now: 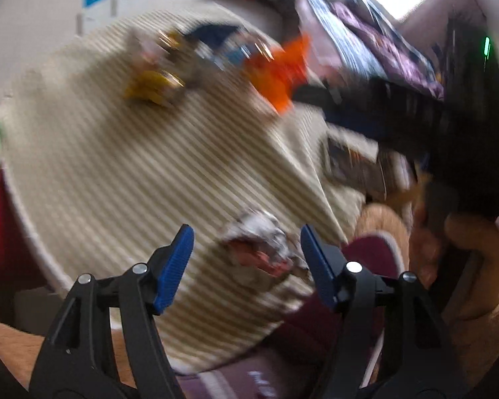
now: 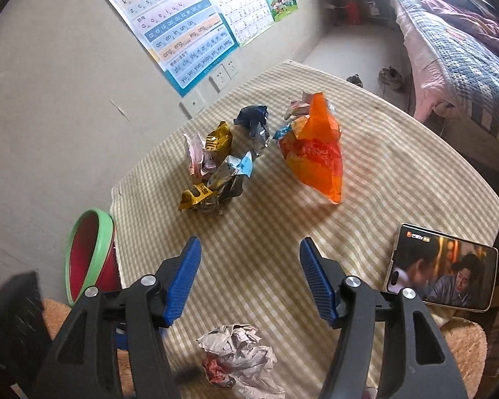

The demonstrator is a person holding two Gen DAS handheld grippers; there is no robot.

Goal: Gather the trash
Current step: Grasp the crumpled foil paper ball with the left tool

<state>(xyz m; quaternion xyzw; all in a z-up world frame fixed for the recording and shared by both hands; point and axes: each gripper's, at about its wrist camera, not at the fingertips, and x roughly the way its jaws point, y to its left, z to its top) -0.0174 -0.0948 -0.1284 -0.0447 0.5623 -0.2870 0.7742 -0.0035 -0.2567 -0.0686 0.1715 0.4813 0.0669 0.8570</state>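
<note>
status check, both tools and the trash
Left tool open over crumpled wrapper. Right tool open, empty. Orange bag beyond; phone nearby.

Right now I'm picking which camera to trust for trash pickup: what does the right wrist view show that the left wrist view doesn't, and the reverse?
Only the right wrist view: the phone playing video at the table edge, wall posters, and wrappers sharp enough to tell apart, like the yellow wrapper.

Only the left wrist view: a hand at the right edge; the picture is heavily blurred.

Both: the striped tablecloth, orange bag, crumpled paper ball, green-rimmed bin, and an open, empty gripper: right gripper, left gripper.
</note>
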